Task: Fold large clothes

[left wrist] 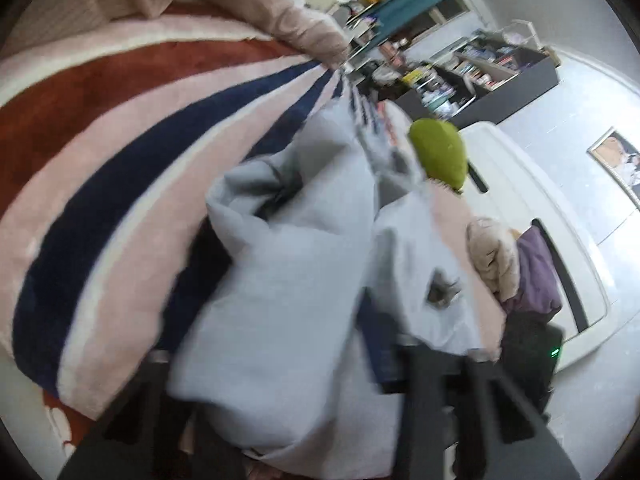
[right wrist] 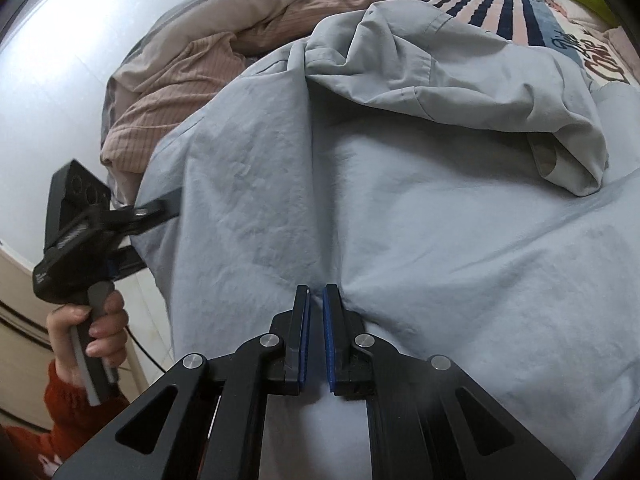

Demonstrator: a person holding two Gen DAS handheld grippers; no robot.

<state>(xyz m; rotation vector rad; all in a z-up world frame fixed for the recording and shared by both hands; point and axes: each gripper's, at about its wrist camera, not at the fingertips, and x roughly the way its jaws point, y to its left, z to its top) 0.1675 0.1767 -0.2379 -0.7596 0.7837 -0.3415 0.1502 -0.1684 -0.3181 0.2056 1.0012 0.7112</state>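
A large light grey-blue garment (right wrist: 400,208) lies crumpled over the bed, with a sleeve or collar part folded back at its far side (right wrist: 460,80). My right gripper (right wrist: 316,292) is shut on a pinch of this cloth near its front edge, and creases radiate from the blue pads (right wrist: 329,332). My left gripper (right wrist: 160,220) sits at the garment's left edge with its fingers tucked into the cloth. In the left wrist view the garment (left wrist: 288,280) bunches over and between the fingers of the left gripper (left wrist: 340,352). One blue pad (left wrist: 378,346) shows there; the other finger is hidden.
A blanket striped pink, navy and rust (left wrist: 100,160) covers the bed. A ribbed pinkish-brown duvet (right wrist: 192,76) is heaped at the far left. A green cushion (left wrist: 440,152) and a pile of clothes (left wrist: 516,264) lie beyond. A hand in a red sleeve (right wrist: 80,332) holds the left gripper's handle.
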